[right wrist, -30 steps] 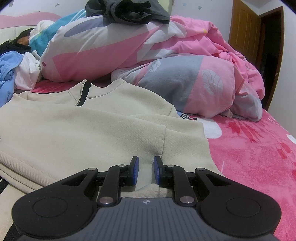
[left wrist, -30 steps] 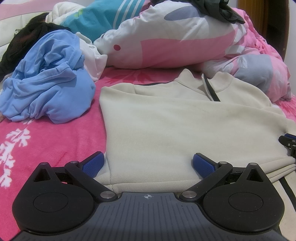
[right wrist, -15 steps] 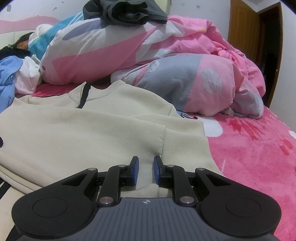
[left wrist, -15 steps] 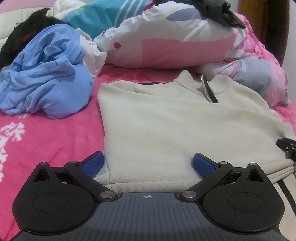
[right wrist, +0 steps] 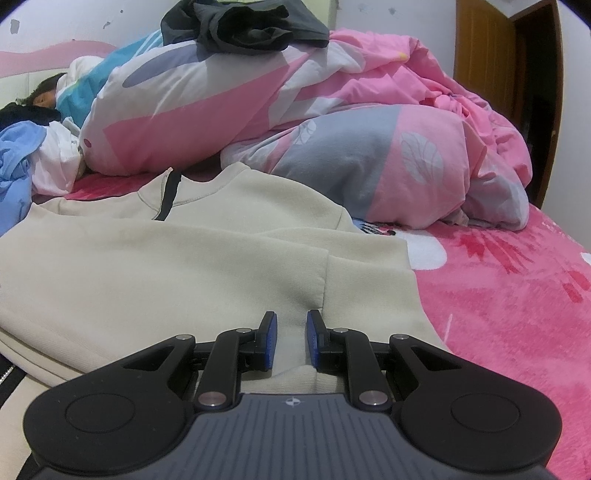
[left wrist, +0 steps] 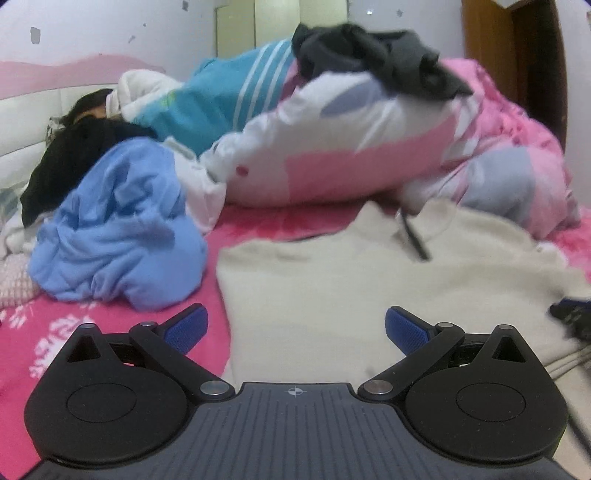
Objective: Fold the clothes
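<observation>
A cream zip-neck sweatshirt (left wrist: 332, 295) lies flat on the pink bed, partly folded, collar toward the pillows; it also shows in the right wrist view (right wrist: 166, 277). My left gripper (left wrist: 295, 328) is open and empty, raised over the sweatshirt's near left edge. My right gripper (right wrist: 288, 339) is narrowly closed on a fold of the sweatshirt's near hem, cloth showing between the blue pads. The right gripper's tip (left wrist: 572, 317) shows blurred at the left view's right edge.
A crumpled blue garment (left wrist: 118, 236) lies left of the sweatshirt. A pink and white duvet (right wrist: 295, 122) with dark clothes (right wrist: 243, 26) on top is piled behind. A person (left wrist: 92, 110) lies at the far left. The pink bedsheet (right wrist: 517, 302) extends right.
My left gripper has lifted and tilted up, so the wall and headboard now show; the view is blurred by motion. The right gripper keeps its grip on the hem, little moved.
</observation>
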